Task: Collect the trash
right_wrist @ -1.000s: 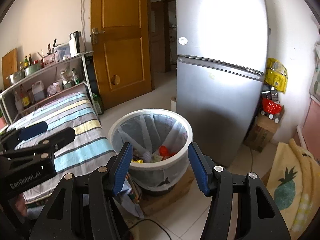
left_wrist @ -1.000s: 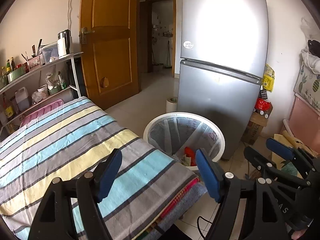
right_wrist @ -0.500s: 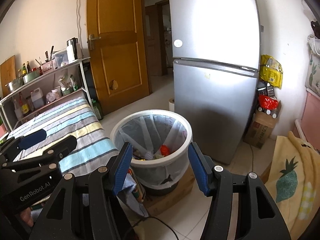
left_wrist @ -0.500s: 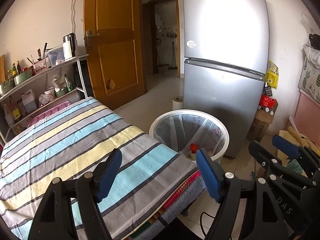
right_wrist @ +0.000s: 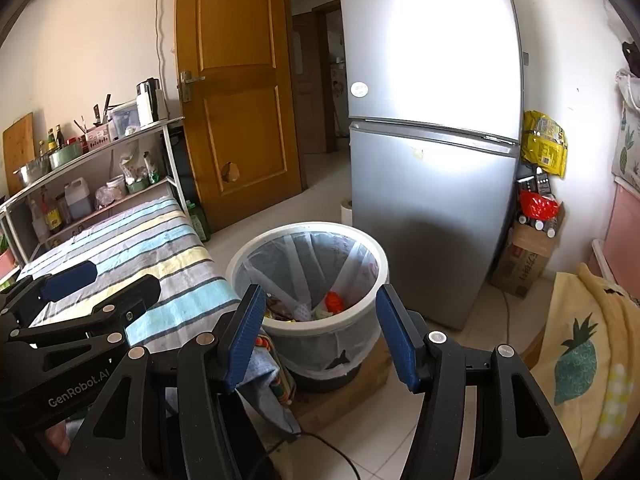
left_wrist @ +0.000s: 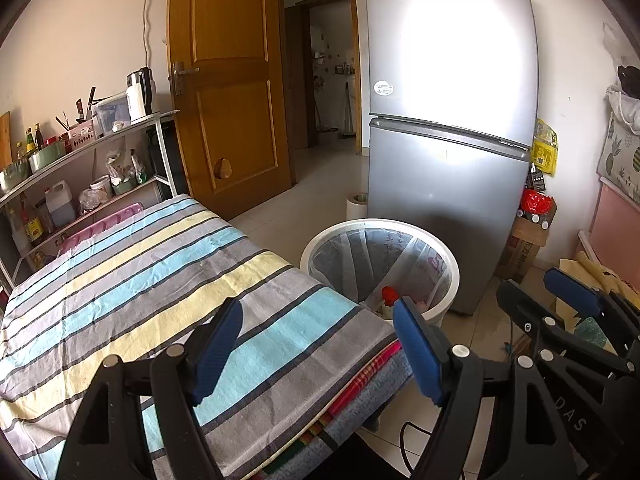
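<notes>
Sitting beyond right gripper (right_wrist: pixel 320 328): trash bin (right_wrist: pixel 372 280).

Table (left_wrist: pixel 120 280) under a striped cloth (left_wrist: pixel 168 272) in blue, yellow, grey; nothing else seen on the cloth. Tiled floor (right_wrist: pixel 320 208): white bin (right_wrist: pixel 372 256) on a flat cardboard sheet (right_wrist: pixel 376 376) just beside the fridge (right_wrist: pixel 432 200). 2-tier metal shelf (right_wrist: pixel 100 148) holds bottles, pots, kettle (right_wrist: pixel 148 100).

The bin (right_wrist: pixel 308 276) stands between the table (right_wrist: pixel 132 248) and the fridge (right_wrist: pixel 432 184).
</notes>
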A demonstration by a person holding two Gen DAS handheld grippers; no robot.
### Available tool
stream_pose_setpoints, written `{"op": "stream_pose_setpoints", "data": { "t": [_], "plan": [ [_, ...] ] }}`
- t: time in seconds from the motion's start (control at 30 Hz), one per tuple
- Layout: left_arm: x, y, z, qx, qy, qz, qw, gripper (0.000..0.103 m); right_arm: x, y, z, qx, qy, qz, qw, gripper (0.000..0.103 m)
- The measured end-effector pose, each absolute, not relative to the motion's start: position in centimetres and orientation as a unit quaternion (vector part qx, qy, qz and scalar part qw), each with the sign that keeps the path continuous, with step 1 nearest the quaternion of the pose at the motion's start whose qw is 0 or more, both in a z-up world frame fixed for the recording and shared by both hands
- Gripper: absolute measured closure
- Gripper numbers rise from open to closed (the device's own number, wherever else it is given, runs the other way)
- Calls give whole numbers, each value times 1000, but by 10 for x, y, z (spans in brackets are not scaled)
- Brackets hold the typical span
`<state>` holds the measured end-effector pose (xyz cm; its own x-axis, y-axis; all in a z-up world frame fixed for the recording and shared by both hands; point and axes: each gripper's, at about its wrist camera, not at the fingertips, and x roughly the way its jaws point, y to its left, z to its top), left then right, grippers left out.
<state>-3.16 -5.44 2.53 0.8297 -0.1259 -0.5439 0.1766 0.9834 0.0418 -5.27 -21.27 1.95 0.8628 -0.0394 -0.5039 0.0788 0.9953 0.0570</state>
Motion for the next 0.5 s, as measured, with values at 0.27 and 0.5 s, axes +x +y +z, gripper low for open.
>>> {"op": "stream_pose_setpoints", "data": {
  "t": [0.27,0.5],
  "plan": [
    [-32,-54,27,46,280,-77,956,23,-53,-214,20,39,261,-29,964,45],
    [-32,-53,27,46,281,-76,956,23,-52,-214,21,38,261,-29,964,45]
  ]
}}
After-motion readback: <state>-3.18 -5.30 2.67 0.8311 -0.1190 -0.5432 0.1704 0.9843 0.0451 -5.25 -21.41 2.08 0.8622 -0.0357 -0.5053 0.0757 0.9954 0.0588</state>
